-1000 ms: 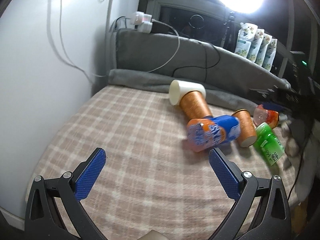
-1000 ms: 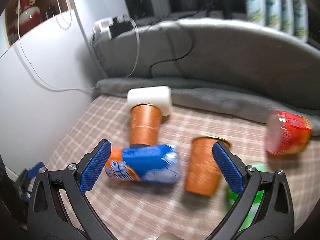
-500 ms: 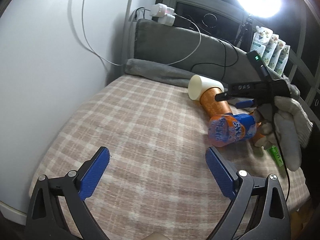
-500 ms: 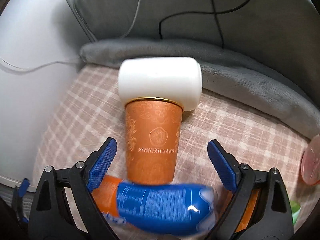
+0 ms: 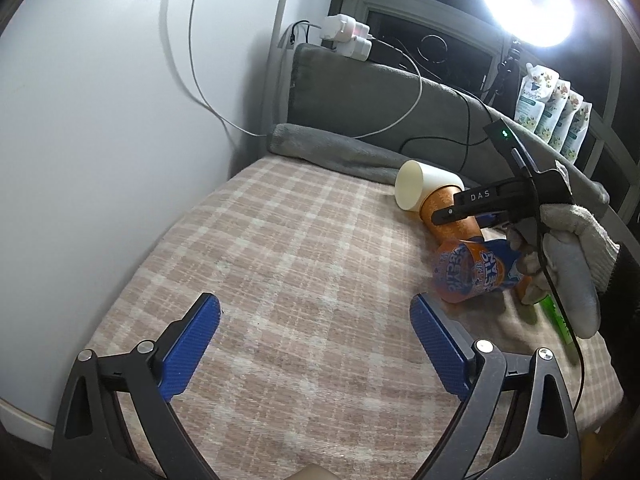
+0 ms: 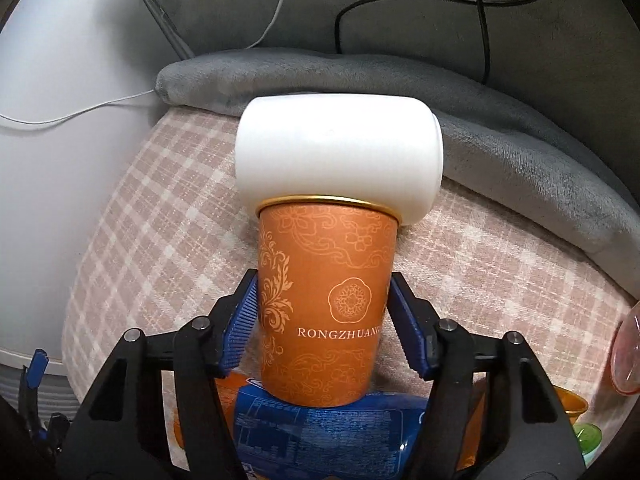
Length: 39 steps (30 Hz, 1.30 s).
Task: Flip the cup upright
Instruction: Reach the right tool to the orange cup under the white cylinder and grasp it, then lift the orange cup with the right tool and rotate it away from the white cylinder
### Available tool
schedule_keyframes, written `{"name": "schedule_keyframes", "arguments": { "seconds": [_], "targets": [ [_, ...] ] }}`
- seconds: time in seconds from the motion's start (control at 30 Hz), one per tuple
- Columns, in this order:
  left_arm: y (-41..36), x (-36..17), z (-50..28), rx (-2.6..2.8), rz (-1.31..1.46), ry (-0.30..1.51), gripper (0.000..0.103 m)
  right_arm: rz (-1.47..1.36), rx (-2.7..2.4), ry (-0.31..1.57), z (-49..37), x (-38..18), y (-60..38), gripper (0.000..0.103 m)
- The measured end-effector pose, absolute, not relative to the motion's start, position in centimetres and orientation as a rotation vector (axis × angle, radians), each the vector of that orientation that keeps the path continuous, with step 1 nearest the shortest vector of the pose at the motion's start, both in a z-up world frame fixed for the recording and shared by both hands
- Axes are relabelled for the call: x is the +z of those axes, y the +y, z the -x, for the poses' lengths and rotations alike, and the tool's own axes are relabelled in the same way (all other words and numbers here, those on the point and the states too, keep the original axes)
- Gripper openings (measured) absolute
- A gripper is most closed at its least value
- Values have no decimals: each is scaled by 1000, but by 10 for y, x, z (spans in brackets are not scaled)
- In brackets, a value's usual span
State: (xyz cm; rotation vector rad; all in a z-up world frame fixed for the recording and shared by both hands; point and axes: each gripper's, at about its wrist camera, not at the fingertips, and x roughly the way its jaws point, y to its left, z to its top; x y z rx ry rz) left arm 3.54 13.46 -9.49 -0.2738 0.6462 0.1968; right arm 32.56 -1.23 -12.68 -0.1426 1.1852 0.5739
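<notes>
An orange paper cup [image 6: 324,300] lies on its side on the plaid cloth, its gold rim against a white cup [image 6: 336,156] that also lies on its side. My right gripper [image 6: 322,312] is closed on the orange cup's body, blue pads touching both sides. In the left wrist view the orange cup [image 5: 448,220] and white cup [image 5: 420,190] sit at the right, with the right gripper [image 5: 460,210] over them in a gloved hand. My left gripper [image 5: 316,340] is open and empty over the cloth's front part.
A blue and orange snack bag [image 5: 476,272] lies just in front of the orange cup. A second orange cup [image 6: 572,408], a green bottle [image 5: 556,320] and a red container [image 6: 628,352] lie at the right. A grey blanket [image 6: 500,120] and cables line the back. A white wall [image 5: 100,120] stands left.
My right gripper has moved forward over the snack bag and closed on the orange cup. My left gripper has drifted slightly and stays open.
</notes>
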Motion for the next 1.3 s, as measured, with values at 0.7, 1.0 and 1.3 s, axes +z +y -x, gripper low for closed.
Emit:
{"name": "schedule_keyframes", "arguments": {
  "seconds": [0.7, 1.0, 1.3],
  "targets": [
    [121, -77, -25, 186, 242, 604, 93, 41, 631, 1075, -297, -59, -46, 65],
    [108, -72, -24, 154, 232, 594, 93, -59, 657, 1020, -260, -24, -85, 65],
    [81, -72, -29, 64, 216, 602, 93, -214, 638, 1033, -190, -12, -142, 65]
  ]
}}
